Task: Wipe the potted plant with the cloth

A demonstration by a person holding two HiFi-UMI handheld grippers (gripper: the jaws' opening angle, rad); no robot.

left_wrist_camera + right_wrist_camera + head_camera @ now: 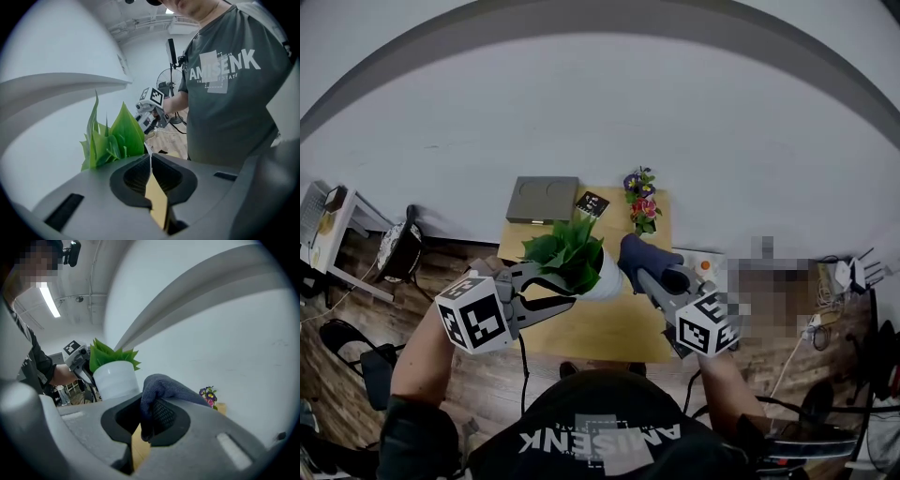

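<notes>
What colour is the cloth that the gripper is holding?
The cloth is dark blue-grey. The right gripper view shows it best, pinched between the jaws.

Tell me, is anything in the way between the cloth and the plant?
Nothing visible is. The cloth in the right gripper is right next to the potted plant, maybe touching its pot. The left gripper holds the pot's rim from the other side, out of the way.
</notes>
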